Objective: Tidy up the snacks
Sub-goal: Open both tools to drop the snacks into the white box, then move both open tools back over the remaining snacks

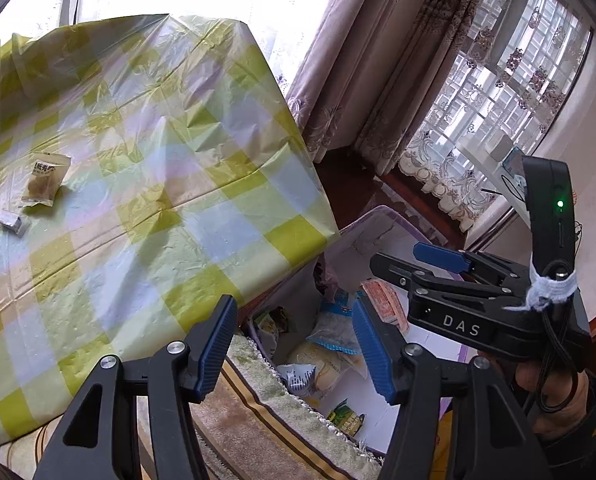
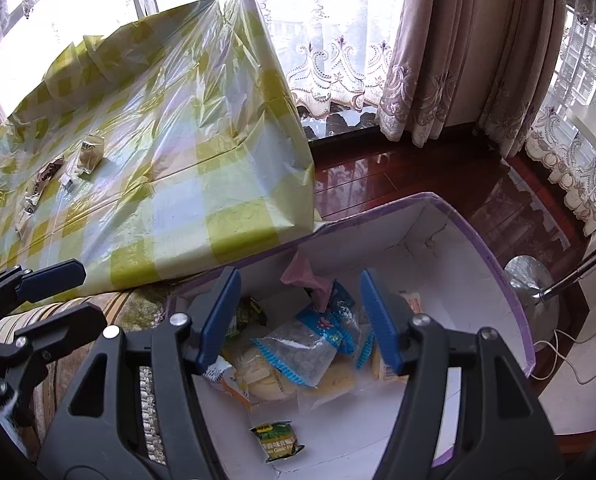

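Both grippers hang over a white box [image 2: 449, 240] with a purple rim that stands on the floor beside the table [image 2: 186, 184]. Nearest the right wrist camera, the right gripper [image 2: 299, 318] has its blue-padded jaws apart with nothing between them; the snacks lie below in the box. Among these are a clear packet with blue edges [image 2: 301, 354], a pale bun in wrap [image 2: 264, 380], a pink wrapper [image 2: 303, 276] against the far wall and a small green packet [image 2: 278, 440] lying alone on the box floor nearest the camera.

From the left wrist view, the left gripper [image 1: 296, 344] also has its jaws apart and empty, held above the near edge of the box, where a striped, fringed cloth [image 1: 258, 412] lies just beside the box. The right gripper shows there at the right, held by a hand [image 1: 553, 396].

On the table, covered by a crinkled green-checked plastic sheet, several snacks lie well apart from the box: a tan packet [image 1: 46, 178], a small white piece [image 1: 12, 222] near it, and, in the right wrist view, a dark wrapper [image 2: 48, 172] near the far left edge.
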`<state>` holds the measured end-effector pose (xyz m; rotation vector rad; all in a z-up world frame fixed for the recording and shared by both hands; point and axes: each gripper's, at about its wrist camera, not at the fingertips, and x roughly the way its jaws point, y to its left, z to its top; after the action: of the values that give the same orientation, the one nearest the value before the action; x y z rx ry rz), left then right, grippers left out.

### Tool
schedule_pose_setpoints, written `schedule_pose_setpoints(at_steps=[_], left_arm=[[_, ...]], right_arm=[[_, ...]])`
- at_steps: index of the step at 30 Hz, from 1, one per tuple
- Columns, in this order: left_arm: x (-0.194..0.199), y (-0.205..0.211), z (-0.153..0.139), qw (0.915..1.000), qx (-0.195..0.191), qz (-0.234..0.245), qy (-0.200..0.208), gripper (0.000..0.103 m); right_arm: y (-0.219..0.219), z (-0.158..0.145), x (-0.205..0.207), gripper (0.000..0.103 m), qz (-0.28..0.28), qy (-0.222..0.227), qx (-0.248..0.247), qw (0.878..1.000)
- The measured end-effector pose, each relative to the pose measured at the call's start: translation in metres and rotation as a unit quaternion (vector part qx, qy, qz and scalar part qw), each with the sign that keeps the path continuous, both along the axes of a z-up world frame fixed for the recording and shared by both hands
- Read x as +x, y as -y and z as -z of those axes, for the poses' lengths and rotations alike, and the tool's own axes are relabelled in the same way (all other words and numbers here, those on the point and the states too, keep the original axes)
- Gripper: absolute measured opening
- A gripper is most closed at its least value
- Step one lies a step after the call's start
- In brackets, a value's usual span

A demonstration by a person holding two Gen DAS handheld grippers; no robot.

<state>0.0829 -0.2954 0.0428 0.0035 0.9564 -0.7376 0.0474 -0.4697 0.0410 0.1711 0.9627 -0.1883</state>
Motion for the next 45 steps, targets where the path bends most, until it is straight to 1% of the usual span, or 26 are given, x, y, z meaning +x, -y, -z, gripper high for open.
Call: schedule_pose_setpoints(at_steps=[4, 9, 14, 17, 19, 22, 27, 32, 34, 37, 39, 42, 43, 45], left_arm=[[0.006, -0.014, -0.003, 0.9997, 0.001, -0.023, 0.01, 0.061], [0.017, -0.036, -0.004, 0.9984, 0.005, -0.054, 0.019, 0.061], [0.031, -0.067, -0.003, 0.9954, -0.004, -0.095, 0.017, 0.061], [0.039, -0.089, -0.001, 0.9924, -0.007, -0.122, 0.014, 0.061], [0.045, -0.104, 0.002, 0.99, -0.007, -0.14, 0.012, 0.061], [0.051, -0.126, 0.005, 0.9865, -0.002, -0.164, 0.012, 0.061], [0.062, -0.168, 0.013, 0.9789, 0.009, -0.204, 0.008, 0.061], [0.07, -0.211, 0.02, 0.9687, 0.015, -0.248, 0.002, 0.061], [0.074, -0.226, 0.022, 0.9653, 0.024, -0.26, 0.004, 0.061], [0.078, -0.252, 0.026, 0.9585, 0.032, -0.283, 0.003, 0.066], [0.081, -0.27, 0.028, 0.9527, 0.039, -0.301, 0.005, 0.071], [0.086, -0.293, 0.032, 0.9446, 0.05, -0.324, 0.007, 0.077], [0.088, -0.299, 0.033, 0.943, 0.054, -0.328, 0.007, 0.078], [0.094, -0.306, 0.036, 0.9441, 0.068, -0.323, 0.008, 0.082]], right_arm=[[-0.012, -0.002, 0.003, 0.066, -0.017, 0.006, 0.015, 1.0], [-0.035, -0.004, 0.01, 0.066, -0.045, 0.011, 0.013, 0.999], [-0.064, -0.002, 0.022, 0.066, -0.081, 0.007, 0.015, 0.997], [-0.079, -0.003, 0.03, 0.066, -0.097, 0.012, 0.03, 0.995], [-0.087, -0.003, 0.035, 0.066, -0.103, 0.013, 0.049, 0.993], [-0.102, -0.003, 0.045, 0.066, -0.11, 0.012, 0.068, 0.992], [-0.128, -0.001, 0.062, 0.066, -0.121, 0.01, 0.083, 0.989], [-0.15, 0.002, 0.077, 0.066, -0.126, 0.011, 0.095, 0.987], [-0.16, 0.004, 0.084, 0.066, -0.131, 0.007, 0.096, 0.987], [-0.171, 0.008, 0.091, 0.066, -0.135, 0.003, 0.095, 0.986], [-0.176, 0.01, 0.096, 0.066, -0.134, 0.002, 0.093, 0.987], [-0.183, 0.012, 0.103, 0.067, -0.129, 0.001, 0.094, 0.987], [-0.185, 0.013, 0.105, 0.068, -0.128, 0.0, 0.095, 0.987], [-0.19, 0.014, 0.11, 0.07, -0.131, -0.001, 0.095, 0.987]])
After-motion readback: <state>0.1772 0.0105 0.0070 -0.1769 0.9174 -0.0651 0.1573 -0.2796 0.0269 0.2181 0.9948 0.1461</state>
